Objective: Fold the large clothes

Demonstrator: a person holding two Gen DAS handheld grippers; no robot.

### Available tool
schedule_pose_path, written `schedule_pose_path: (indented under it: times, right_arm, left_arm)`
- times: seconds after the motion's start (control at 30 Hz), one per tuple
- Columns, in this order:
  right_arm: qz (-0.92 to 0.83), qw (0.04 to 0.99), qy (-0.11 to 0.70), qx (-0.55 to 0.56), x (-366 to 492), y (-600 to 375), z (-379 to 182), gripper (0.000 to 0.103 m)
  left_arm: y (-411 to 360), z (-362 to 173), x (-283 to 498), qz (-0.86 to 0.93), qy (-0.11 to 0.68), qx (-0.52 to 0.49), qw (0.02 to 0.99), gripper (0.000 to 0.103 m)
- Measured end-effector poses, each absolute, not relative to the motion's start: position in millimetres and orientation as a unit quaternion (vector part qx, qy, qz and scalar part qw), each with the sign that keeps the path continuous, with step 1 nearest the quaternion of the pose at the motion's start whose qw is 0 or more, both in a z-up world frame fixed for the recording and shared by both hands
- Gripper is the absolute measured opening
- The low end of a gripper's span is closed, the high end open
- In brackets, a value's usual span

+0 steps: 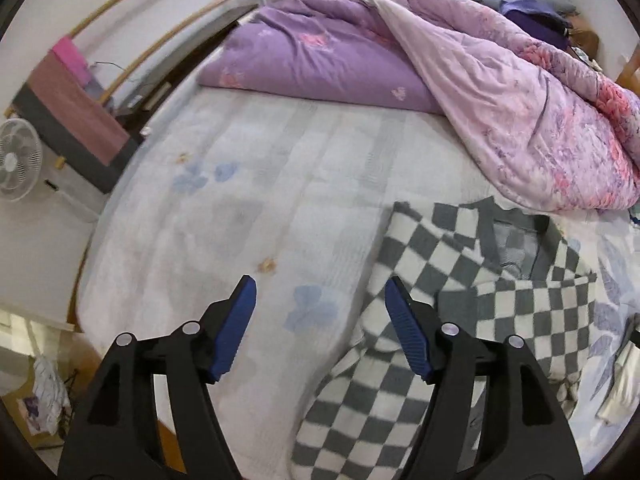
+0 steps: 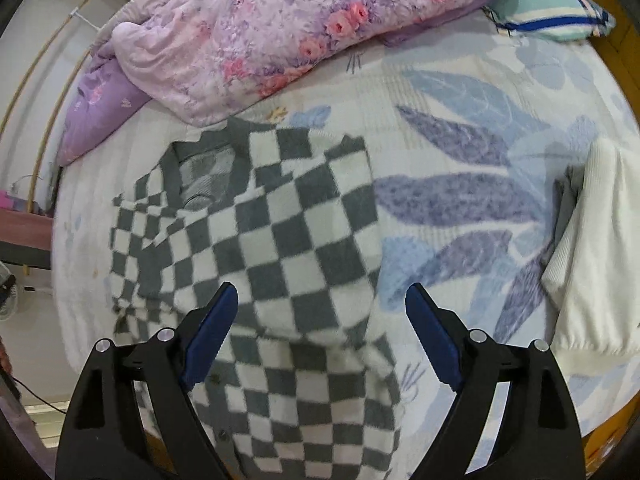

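A grey-and-white checkered sweater (image 2: 280, 232) lies partly folded on the bed, collar toward the quilts; it also shows at the lower right of the left wrist view as the checkered sweater (image 1: 460, 320). My left gripper (image 1: 320, 292) hangs open above the bed sheet (image 1: 260, 200), just left of the sweater, with nothing between its blue pads. My right gripper (image 2: 322, 300) is open above the sweater's lower half, well clear of the cloth, holding nothing.
A pink floral quilt (image 2: 280, 28) and a purple quilt (image 1: 320, 52) are heaped at the far side of the bed. A folded cream garment (image 2: 592, 248) lies at the right. A teal pillow (image 2: 552, 4) sits far right. A white fan (image 1: 18, 160) stands beside the bed.
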State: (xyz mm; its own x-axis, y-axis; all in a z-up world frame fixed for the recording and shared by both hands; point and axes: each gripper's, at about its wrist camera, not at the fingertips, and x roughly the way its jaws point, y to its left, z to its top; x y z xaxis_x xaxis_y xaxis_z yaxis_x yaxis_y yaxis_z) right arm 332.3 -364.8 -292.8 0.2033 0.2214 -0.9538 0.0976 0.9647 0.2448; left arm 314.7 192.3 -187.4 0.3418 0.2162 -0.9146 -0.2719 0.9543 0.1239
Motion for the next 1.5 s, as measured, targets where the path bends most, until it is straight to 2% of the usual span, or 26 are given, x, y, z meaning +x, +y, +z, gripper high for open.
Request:
schedule_pose_path:
  times: [0.37, 0.53, 0.57, 0.63, 0.77, 0.83, 0.87, 0.9, 0.93, 0.97, 1.0, 1.03, 1.07, 1.1, 1.13, 1.5]
  right_arm:
    - [0.02, 0.745, 0.656, 0.115, 423, -358, -340, 0.086]
    - [0.02, 0.722, 0.68, 0.127, 457, -363, -379, 0.087]
    - [0.018, 0.716, 0.685, 0.131, 462, -364, -386, 0.087]
    - [0.009, 0.708, 0.693, 0.135, 476, -369, -404, 0.087]
    - [-0.004, 0.701, 0.703, 0.12, 500, -371, -437, 0.087]
    - [-0.009, 0.689, 0.71, 0.143, 509, -373, -457, 0.087]
    - [-0.014, 0.682, 0.713, 0.162, 511, -375, -467, 0.087]
    - [-0.024, 0.669, 0.721, 0.18, 511, -378, -475, 0.087]
    - [-0.035, 0.663, 0.722, 0.195, 509, -378, -482, 0.086]
    - [-0.04, 0.67, 0.717, 0.189, 507, -376, -480, 0.083]
    - [-0.035, 0.678, 0.713, 0.179, 506, -372, -476, 0.066]
    - [-0.013, 0.687, 0.704, 0.18, 503, -367, -469, 0.038]
    - [-0.012, 0.695, 0.699, 0.168, 500, -366, -461, 0.032]
    - [-0.012, 0.703, 0.693, 0.158, 497, -365, -455, 0.025]
    - [-0.005, 0.714, 0.684, 0.148, 493, -364, -448, 0.024]
    - [0.013, 0.782, 0.618, 0.079, 452, -339, -366, 0.02]
  left_arm:
    - [168, -308, 421, 0.086, 0.625, -0.017, 0.775, 0.068]
    - [176, -365, 468, 0.075, 0.656, -0.049, 0.75, 0.074]
    - [176, -375, 476, 0.073, 0.662, -0.048, 0.745, 0.079]
    - [176, -397, 491, 0.083, 0.675, -0.038, 0.732, 0.081]
    - [168, -430, 509, 0.049, 0.674, -0.048, 0.735, 0.084]
    - [166, -451, 516, 0.049, 0.679, -0.043, 0.732, 0.091]
    - [166, -460, 518, 0.057, 0.676, -0.039, 0.734, 0.09]
    - [167, -470, 519, 0.066, 0.67, -0.039, 0.738, 0.089]
    - [168, -476, 518, 0.067, 0.668, -0.048, 0.74, 0.083]
    - [169, -478, 516, 0.058, 0.662, -0.068, 0.744, 0.065]
    - [170, -475, 513, 0.048, 0.654, -0.086, 0.75, 0.055]
    - [169, -467, 508, 0.059, 0.646, -0.084, 0.756, 0.035]
    - [169, -463, 506, 0.07, 0.645, -0.079, 0.757, 0.027]
    - [168, -457, 502, 0.083, 0.642, -0.077, 0.758, 0.026]
    - [166, -449, 498, 0.09, 0.634, -0.077, 0.764, 0.025]
    - [146, -377, 454, 0.119, 0.582, -0.026, 0.804, 0.024]
